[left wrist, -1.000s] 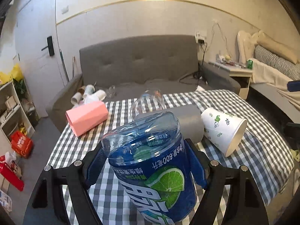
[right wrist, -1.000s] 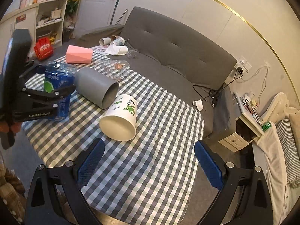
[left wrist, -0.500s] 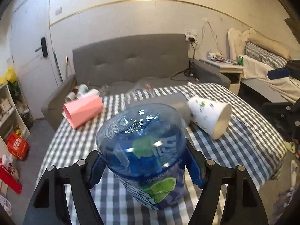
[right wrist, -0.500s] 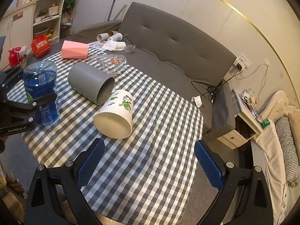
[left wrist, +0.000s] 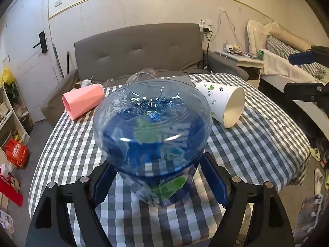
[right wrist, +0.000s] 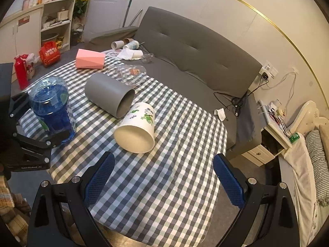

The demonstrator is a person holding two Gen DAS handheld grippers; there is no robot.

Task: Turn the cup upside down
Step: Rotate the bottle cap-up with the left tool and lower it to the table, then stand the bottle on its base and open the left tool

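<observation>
Left jaws (left wrist: 156, 177) clamped my blue cup (left wrist: 152, 127) low on its wall, base up; thin, light, slick plastic, easily crushed. Right jaws (right wrist: 163, 177) hung released.

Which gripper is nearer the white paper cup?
Right. The right gripper hangs open just short of the paper cup's mouth; the left gripper, holding the blue cup, sits farther off.

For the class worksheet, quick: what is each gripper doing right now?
Left gripper: shut on the blue plastic cup, bottom up.
Right gripper: open, holding nothing.
</observation>
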